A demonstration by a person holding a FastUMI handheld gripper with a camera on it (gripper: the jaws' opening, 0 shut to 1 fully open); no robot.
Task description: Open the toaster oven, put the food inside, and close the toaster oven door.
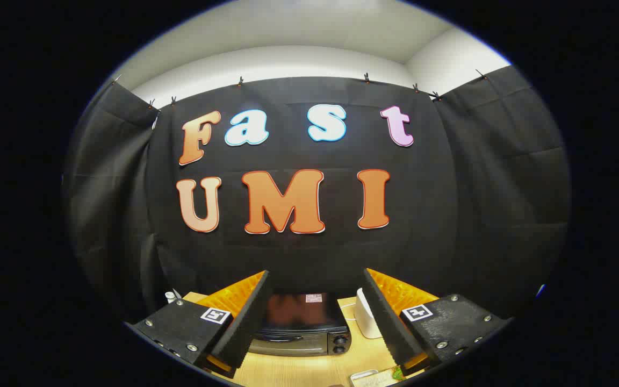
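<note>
gripper held high, fingers spread wide and empty; toaster oven on the table beyond them, door closed. rigid, likely heavy: take the door's top handle.

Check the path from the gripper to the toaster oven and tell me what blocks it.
Nothing visible blocks it. The gripper is open and holds nothing; the toaster oven sits on the wooden table ahead, between and below the fingertips, door shut. A white object stands to its right, off the path.

Gripper fingers spread wide, nothing between.
</note>
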